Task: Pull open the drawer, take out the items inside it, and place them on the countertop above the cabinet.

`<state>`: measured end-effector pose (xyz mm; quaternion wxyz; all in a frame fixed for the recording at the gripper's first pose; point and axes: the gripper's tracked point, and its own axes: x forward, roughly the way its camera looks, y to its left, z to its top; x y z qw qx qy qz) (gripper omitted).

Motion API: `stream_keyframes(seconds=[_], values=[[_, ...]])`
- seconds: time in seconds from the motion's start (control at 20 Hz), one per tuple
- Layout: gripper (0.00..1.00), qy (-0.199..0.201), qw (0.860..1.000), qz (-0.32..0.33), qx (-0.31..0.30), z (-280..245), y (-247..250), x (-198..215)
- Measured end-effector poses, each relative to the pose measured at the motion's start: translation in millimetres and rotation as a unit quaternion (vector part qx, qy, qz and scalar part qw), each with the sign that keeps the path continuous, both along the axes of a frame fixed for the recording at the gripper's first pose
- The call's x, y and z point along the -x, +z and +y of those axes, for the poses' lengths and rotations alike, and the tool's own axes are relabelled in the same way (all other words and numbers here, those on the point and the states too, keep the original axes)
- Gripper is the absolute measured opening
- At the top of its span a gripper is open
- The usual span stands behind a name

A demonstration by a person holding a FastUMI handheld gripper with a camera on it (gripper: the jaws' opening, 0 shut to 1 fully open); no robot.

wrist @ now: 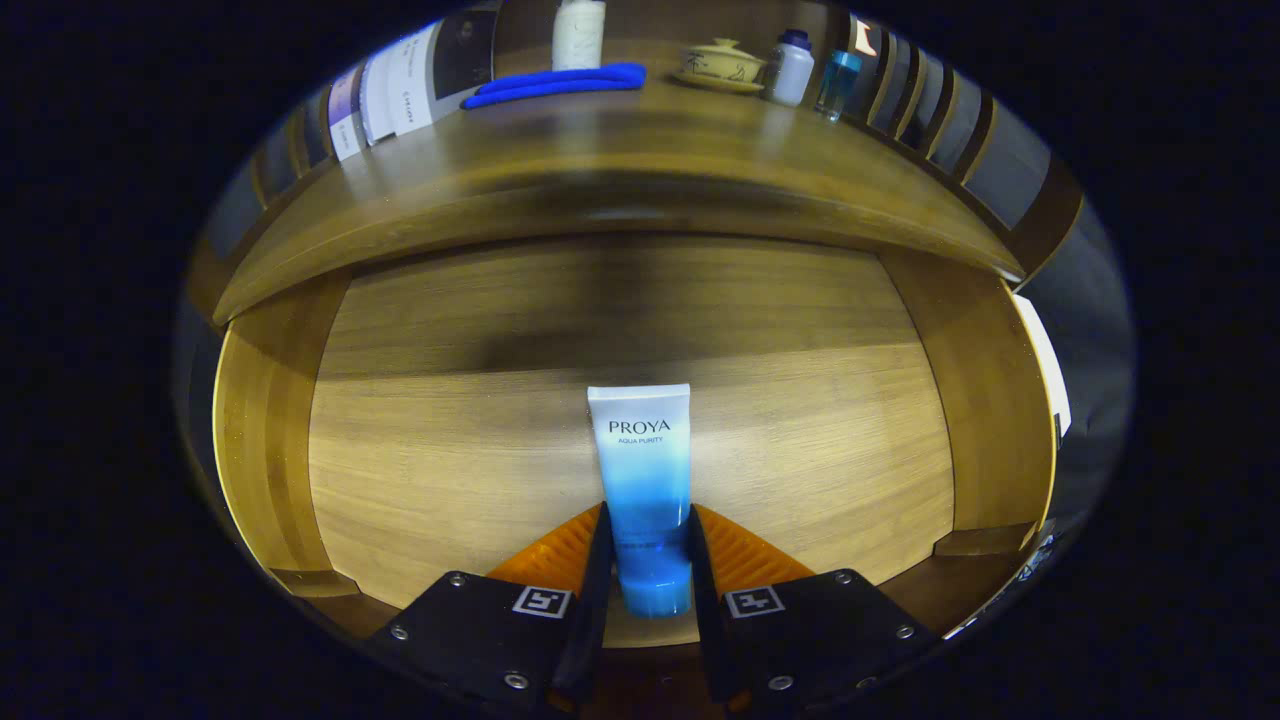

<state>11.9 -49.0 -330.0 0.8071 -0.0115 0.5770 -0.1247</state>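
A home-like booth corner, furnished as a bathroom or dressing cabinet: a wooden cabinet with an open drawer (630,440), and a countertop (620,150) holding toiletry bottles (790,68), a lidded ceramic cup (722,65) and a folded blue cloth (555,84) at its far edge.

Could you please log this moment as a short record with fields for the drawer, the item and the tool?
drawer: open drawer, wooden floor bare around the tube
item: blue and white tube, cap end between the fingers, the rest lying ahead of them
tool: tool shut on the tube, one finger on each side
countertop: countertop carrying a blue cloth, lidded bowl and two small bottles
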Motion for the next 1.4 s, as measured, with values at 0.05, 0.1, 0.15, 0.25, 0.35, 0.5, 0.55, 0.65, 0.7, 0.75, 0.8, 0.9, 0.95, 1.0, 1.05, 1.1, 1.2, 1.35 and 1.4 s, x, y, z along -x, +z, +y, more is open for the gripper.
stream_keyframes(seconds=[0.05, 0.1, 0.15, 0.25, 0.35, 0.5, 0.55, 0.65, 0.7, 0.75, 0.8, 0.9, 0.95, 1.0, 1.05, 1.1, 1.2, 1.35, 1.4], values=[[0.42, 0.009, 1.0, -0.008, 0.011, 0, 7, 3], [0.42, 0.023, 0.999, -0.015, 0.021, 2, 13, 6], [0.42, 0.037, 0.999, -0.021, 0.031, 3, 21, 7], [0.42, 0.057, 0.997, -0.037, 0.046, 8, 38, 10], [0.42, 0.065, 0.995, -0.059, 0.056, 11, 57, 10], [0.42, 0.077, 0.989, -0.104, 0.072, 14, 95, 0], [0.42, 0.08, 0.987, -0.119, 0.072, 16, 106, -7], [0.42, 0.079, 0.983, -0.15, 0.071, 17, 126, -26], [0.41, 0.077, 0.982, -0.16, 0.071, 17, 132, -36], [0.41, 0.076, 0.98, -0.168, 0.07, 17, 137, -46], [0.41, 0.074, 0.979, -0.174, 0.069, 14, 141, -57], [0.41, 0.078, 0.977, -0.186, 0.067, 10, 145, -83], [0.42, 0.08, 0.976, -0.188, 0.069, 7, 147, -97], [0.41, 0.08, 0.975, -0.193, 0.073, 3, 149, -111], [0.41, 0.081, 0.975, -0.196, 0.07, 1, 148, -126], [0.41, 0.078, 0.975, -0.197, 0.067, -4, 144, -139], [0.41, 0.074, 0.976, -0.195, 0.064, -14, 137, -158], [0.42, 0.068, 0.977, -0.193, 0.057, -24, 126, -184], [0.42, 0.07, 0.977, -0.192, 0.056, -26, 124, -192]])
